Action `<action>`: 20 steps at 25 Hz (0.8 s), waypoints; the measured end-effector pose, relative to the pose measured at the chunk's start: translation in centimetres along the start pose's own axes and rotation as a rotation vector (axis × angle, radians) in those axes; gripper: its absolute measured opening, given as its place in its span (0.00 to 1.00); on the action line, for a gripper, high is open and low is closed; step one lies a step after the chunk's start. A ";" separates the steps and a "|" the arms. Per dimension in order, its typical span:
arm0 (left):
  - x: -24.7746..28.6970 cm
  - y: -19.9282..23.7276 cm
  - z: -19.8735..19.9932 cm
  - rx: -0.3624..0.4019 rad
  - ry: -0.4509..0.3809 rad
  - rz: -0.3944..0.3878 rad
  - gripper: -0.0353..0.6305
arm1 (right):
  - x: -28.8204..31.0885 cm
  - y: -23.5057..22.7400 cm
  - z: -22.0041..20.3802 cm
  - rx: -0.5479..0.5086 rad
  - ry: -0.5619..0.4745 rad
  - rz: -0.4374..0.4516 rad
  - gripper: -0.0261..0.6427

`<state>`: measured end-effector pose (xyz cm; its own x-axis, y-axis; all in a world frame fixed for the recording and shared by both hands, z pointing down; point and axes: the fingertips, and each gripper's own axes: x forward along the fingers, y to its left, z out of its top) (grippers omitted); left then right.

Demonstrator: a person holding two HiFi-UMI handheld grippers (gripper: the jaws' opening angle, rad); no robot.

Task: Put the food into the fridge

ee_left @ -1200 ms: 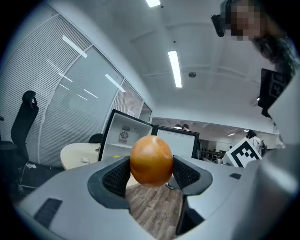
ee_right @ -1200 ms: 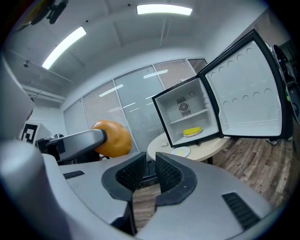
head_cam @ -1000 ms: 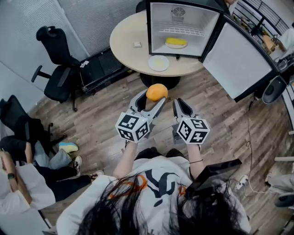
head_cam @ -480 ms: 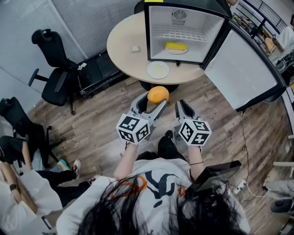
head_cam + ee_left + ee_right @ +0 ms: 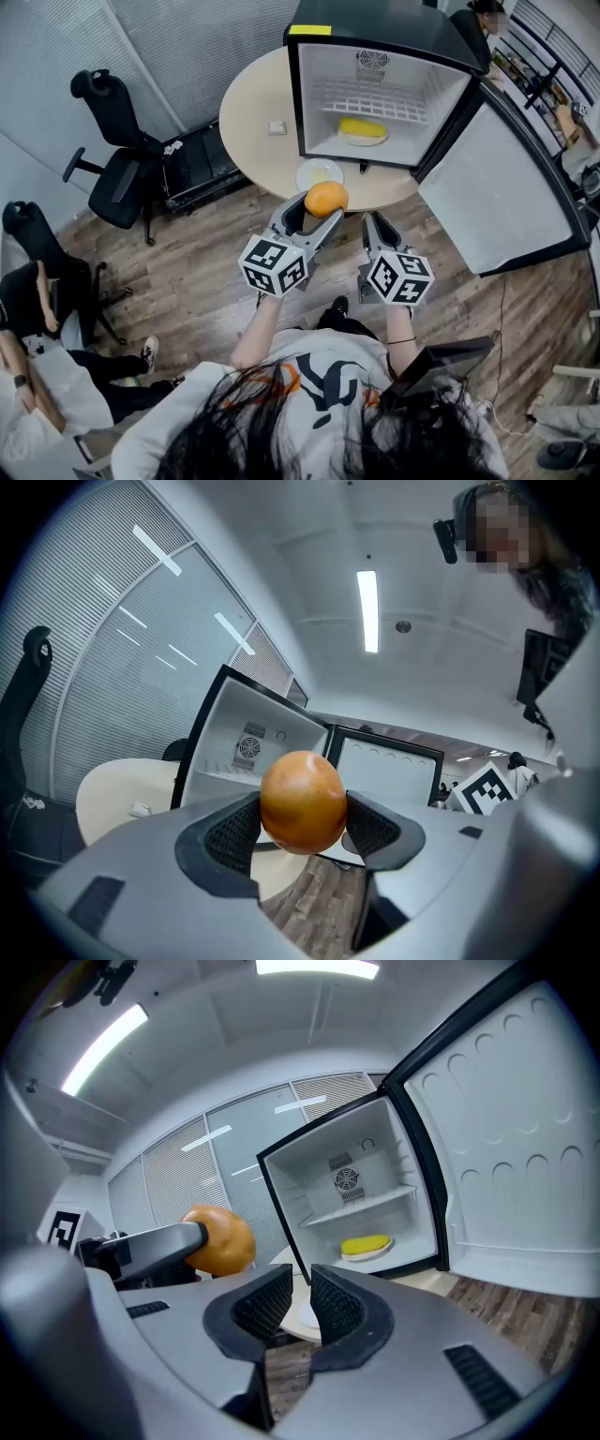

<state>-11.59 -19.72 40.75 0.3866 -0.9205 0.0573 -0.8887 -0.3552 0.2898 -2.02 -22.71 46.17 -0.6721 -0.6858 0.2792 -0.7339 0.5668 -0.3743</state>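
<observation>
Left gripper (image 5: 309, 221) pinches orange (image 5: 326, 199) in the air, short of the round table (image 5: 253, 112). Right gripper (image 5: 375, 228): jaws almost together, empty. Fridge (image 5: 450, 84) stands open with yellow food (image 5: 363, 129) inside. Orange not yet in.

The fridge (image 5: 375, 33) stands open, its door (image 5: 492, 202) swung wide to the right. Inside, yellow food (image 5: 363, 128) sits in the middle of the bottom, with room at both sides. A white plate (image 5: 313, 172) lies on the table (image 5: 248, 112) just before the opening.
</observation>
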 end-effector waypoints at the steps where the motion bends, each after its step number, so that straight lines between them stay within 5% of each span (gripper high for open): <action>1: 0.9 0.1 0.1 -0.002 0.001 0.001 0.49 | 0.3 -0.7 0.5 0.002 -0.001 -0.001 0.14; 20: 11.0 0.9 -0.3 -0.044 0.022 0.009 0.49 | 4.7 -8.9 3.2 0.028 0.022 0.016 0.14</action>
<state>-8.10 -30.09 41.89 0.3841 -0.9197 0.0807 -0.8809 -0.3389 0.3304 1.67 -32.47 47.98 -0.6858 -0.6666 0.2920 -0.7203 0.5641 -0.4037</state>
